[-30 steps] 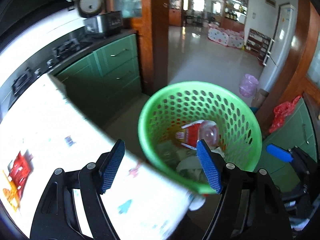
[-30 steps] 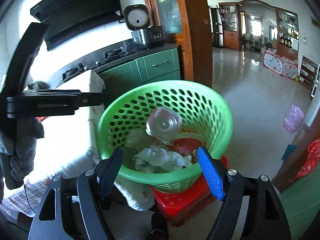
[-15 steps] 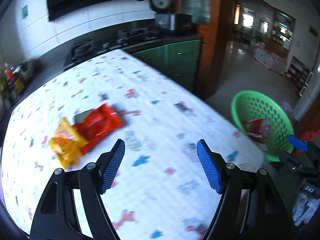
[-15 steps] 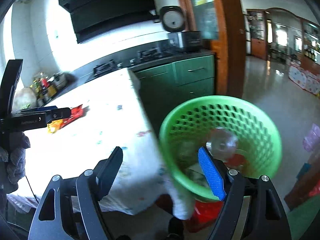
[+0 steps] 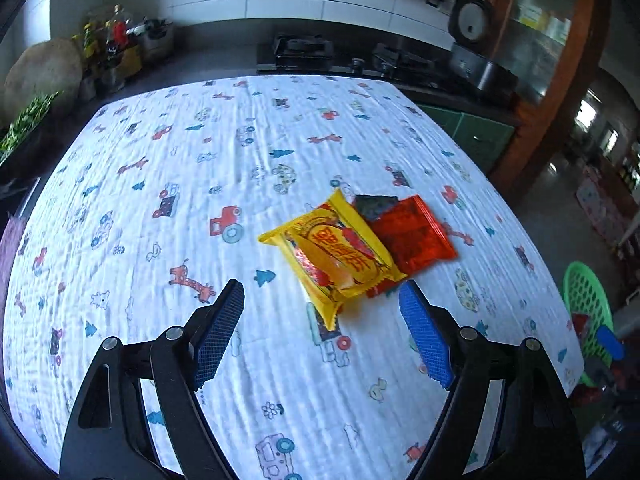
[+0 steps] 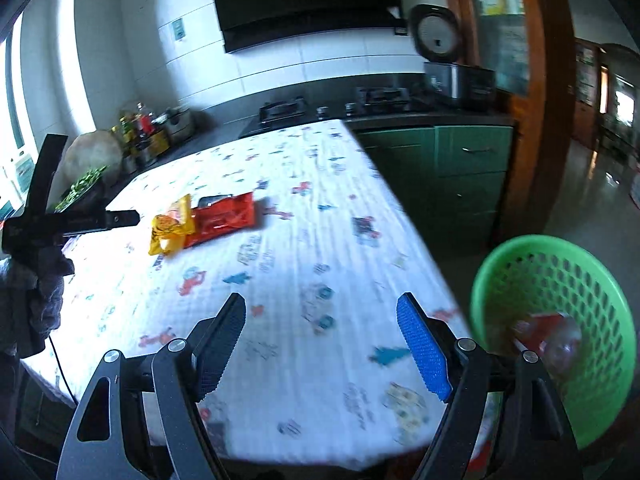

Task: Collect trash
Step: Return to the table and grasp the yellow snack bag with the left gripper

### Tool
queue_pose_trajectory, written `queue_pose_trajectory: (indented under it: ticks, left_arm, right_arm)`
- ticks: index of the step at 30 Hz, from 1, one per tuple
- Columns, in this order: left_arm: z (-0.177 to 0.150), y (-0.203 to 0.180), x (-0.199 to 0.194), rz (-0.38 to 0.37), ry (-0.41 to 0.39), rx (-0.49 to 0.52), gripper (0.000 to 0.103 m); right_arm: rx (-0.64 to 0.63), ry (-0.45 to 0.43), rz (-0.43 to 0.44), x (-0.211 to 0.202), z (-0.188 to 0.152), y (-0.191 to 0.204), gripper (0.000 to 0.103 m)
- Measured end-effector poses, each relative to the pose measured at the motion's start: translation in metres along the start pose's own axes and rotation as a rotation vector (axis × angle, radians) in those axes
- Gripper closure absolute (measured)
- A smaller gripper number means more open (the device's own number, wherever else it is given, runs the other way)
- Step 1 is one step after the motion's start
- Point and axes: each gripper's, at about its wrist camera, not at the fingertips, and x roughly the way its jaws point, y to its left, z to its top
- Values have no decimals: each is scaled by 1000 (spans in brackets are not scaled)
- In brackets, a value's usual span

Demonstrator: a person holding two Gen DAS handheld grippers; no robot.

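Observation:
A yellow snack wrapper (image 5: 340,256) lies on the table's printed cloth (image 5: 200,184), overlapping a red wrapper (image 5: 412,232) with a dark wrapper (image 5: 374,205) behind. My left gripper (image 5: 322,332) is open and empty, just in front of the yellow wrapper. My right gripper (image 6: 322,344) is open and empty above the table's near corner. The yellow wrapper (image 6: 170,228) and red wrapper (image 6: 224,218) lie far to its left. The green perforated basket (image 6: 560,280) stands off the table's right edge with trash inside; it also shows in the left wrist view (image 5: 588,300).
A dark counter with a gas hob (image 5: 304,50) and a rice cooker (image 6: 438,36) runs behind the table. Green cabinets (image 6: 452,172) stand beyond the table's far edge. Jars and greens (image 6: 136,132) crowd the counter at left. The left gripper's body (image 6: 60,220) shows at far left.
Both grippers have swung left, away from the basket and over the table. The left gripper now faces the wrappers close up. The basket has slid to the right edge of both views.

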Motion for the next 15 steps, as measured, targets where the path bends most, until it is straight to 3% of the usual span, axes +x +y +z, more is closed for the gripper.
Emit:
queue_pose_trajectory:
  ticks: [15]
  left_arm:
    - [12,27,69,-92,109,-216,32]
  right_arm:
    - [-111,57,54,67,37,44,28]
